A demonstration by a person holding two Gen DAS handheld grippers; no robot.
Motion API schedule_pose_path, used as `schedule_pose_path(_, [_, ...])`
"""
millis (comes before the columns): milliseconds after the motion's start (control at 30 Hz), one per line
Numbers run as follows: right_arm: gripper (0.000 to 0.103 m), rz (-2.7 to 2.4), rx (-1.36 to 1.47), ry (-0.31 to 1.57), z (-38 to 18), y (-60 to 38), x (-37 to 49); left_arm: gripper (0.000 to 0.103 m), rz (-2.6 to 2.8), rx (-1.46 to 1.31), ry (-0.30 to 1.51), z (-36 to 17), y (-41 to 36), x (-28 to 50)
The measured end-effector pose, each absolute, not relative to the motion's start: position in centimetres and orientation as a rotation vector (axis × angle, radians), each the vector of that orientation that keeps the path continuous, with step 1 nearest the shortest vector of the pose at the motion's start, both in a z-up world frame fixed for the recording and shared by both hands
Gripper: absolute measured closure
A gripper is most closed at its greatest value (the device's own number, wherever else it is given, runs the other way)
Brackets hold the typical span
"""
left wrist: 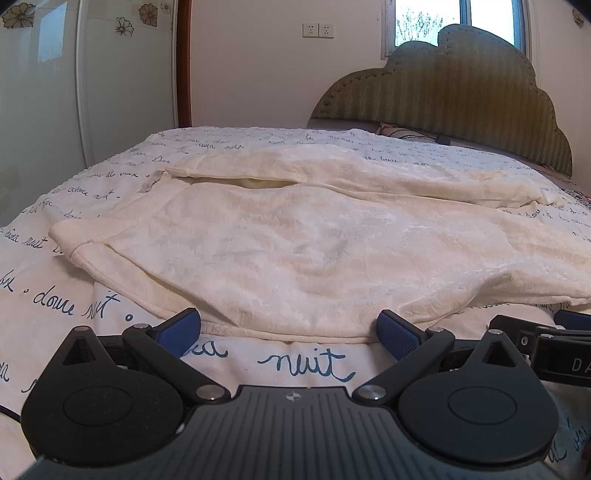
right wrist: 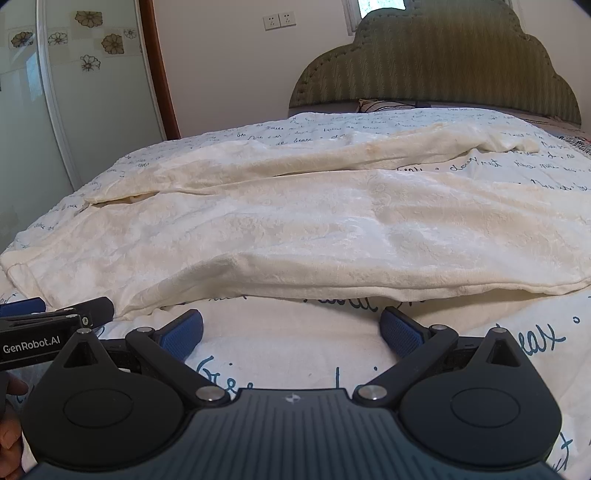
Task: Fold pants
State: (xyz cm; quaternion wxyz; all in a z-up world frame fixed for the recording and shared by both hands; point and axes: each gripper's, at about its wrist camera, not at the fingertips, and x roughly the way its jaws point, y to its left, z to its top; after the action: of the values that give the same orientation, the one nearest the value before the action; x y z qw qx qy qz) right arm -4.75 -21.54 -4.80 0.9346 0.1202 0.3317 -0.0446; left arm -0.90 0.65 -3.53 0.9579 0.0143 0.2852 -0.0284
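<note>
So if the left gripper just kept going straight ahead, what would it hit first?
Most likely the near edge of the cream pants: the open left gripper already points at it, fingertips about level with that hem, though depth is hard to judge.

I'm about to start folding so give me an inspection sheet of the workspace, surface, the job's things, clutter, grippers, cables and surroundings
Surface: bed with a white cover printed in blue handwriting.
Job's things: cream pants laid flat across the cover, waistband to the left, both legs running right; not yet folded.
Clutter: a patterned pillow at the headboard end.
Grippers: left gripper open, blue fingers at the near hem of the pants, holding nothing; right gripper open over bare cover just short of the near leg, holding nothing.
Cables: a dark cable by the pillow.
Surroundings: green scalloped headboard, window, two wall sockets, wardrobe door with flower stickers.
</note>
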Motion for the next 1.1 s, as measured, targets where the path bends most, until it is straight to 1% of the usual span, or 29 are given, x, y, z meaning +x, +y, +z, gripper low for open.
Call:
schedule_pose_path(200, [0.0,-0.093,0.23,0.701,-4.6,-21.4,-4.6,0.0,-0.059,0.028,0.579,-3.5,0.7,-0.9])
schedule_pose_path(333, [0.0,0.019,0.261,0.719,-3.4,-22.2,-4.7,0.0,-0.088,0.05,0.579,-3.2,0.6,-1.1])
schedule_pose_path(467, [0.0,0.174,0.387,0.637,-0.7,-24.3,-4.4,0.001,-0.141,0.093,0.573,-2.2,0.8,-1.5])
schedule_pose_path(567, [0.0,0.231,0.356,0.528,2.1,-24.9,-2.6,0.001,-0.154,0.076,0.538,-0.9,1.5,-1.4])
schedule_pose_path(667, [0.0,0.281,0.285,0.487,4.1,-24.8,1.2,0.001,-0.155,0.039,0.513,0.6,2.5,-0.4])
schedule_pose_path(733, [0.0,0.346,0.207,0.493,4.8,-24.2,4.7,0.001,-0.137,0.019,0.511,1.1,3.2,0.6])
schedule_pose_path(800, [0.0,0.383,0.095,0.505,4.9,-23.2,8.7,0.001,-0.112,0.001,0.515,1.5,4.0,1.8])
schedule_pose_path(933, [0.0,0.403,-0.04,0.571,4.1,-22.0,17.6,0.001,-0.082,-0.042,0.537,2.0,5.6,3.7])
schedule_pose_path(1100, [0.001,0.364,0.036,0.717,1.5,-22.4,29.1,0.001,-0.064,-0.032,0.554,2.2,7.0,5.8])
